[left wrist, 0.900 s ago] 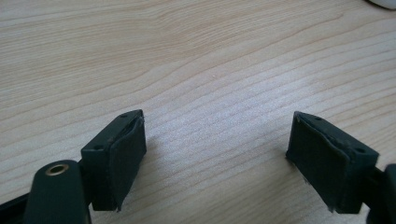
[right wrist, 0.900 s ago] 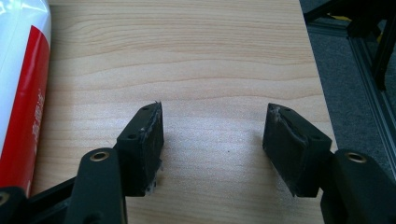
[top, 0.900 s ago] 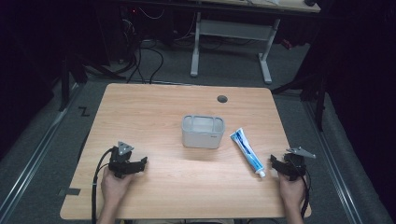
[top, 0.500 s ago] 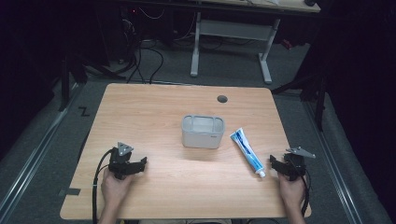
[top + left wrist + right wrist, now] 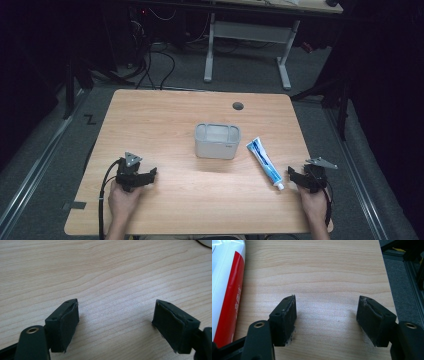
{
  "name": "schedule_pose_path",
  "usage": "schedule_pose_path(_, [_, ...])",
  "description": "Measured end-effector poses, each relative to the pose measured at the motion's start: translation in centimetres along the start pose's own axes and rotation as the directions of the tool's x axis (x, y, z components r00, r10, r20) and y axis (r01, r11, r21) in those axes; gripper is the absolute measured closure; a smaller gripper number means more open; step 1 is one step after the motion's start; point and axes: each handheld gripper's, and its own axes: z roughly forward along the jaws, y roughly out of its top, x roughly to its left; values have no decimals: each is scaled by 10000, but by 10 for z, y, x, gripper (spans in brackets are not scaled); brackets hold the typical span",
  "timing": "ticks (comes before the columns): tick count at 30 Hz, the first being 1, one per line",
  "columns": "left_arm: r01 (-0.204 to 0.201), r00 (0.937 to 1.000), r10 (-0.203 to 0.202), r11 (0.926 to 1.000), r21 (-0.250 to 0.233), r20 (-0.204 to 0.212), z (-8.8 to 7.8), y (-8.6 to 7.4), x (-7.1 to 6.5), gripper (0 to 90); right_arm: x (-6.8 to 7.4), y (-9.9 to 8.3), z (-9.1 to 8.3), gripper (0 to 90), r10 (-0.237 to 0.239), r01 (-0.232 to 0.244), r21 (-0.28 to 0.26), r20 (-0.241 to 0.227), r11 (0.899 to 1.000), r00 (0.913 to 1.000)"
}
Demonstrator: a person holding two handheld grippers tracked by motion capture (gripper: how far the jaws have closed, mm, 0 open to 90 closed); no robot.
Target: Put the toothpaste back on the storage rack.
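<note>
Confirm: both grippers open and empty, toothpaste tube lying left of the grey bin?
Not quite. The toothpaste tube lies right of the grey bin, near the right gripper, as the high view shows. Both the right and the left gripper have open, empty jaws.

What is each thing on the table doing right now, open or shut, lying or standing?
Toothpaste tube: lying flat, cap on, pointing toward the right gripper, untouched.
Grey bin: standing upright, top open, nothing visible inside.
Left gripper: jaws open, nothing between them, resting on the table.
Right gripper: jaws open, nothing between them, beside the tube's cap end.
</note>
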Motion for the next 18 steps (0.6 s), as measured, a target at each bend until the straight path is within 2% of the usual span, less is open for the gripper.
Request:
schedule_pose_path(7, [57,10000,-57,10000,-20,-9,0,0,1,215,0,1,-1,326,-59,60,134,-81,9999,10000])
schedule_pose_path(9, [53,10000,-53,10000,-10,-6,0,0,1,215,0,1,-4,341,70,-63,284,-242,9996,9997])
schedule_pose_path(12, [49,10000,-49,10000,-1,-10,0,0,1,216,0,1,-7,345,-46,61,350,-424,9994,9991])
schedule_pose_path(16, [45,10000,-45,10000,0,-11,0,0,1,216,4,-2,-17,368,-428,425,-91,-324,9991,9986])
schedule_pose_path(17, [45,10000,-45,10000,0,-11,0,0,1,216,4,-2,-17,368,-428,425,-91,-324,9991,9986])
schedule_pose_path(18, [61,10000,-61,10000,-12,-9,0,0,1,216,5,-3,-23,372,-404,395,-334,-253,9987,9989])
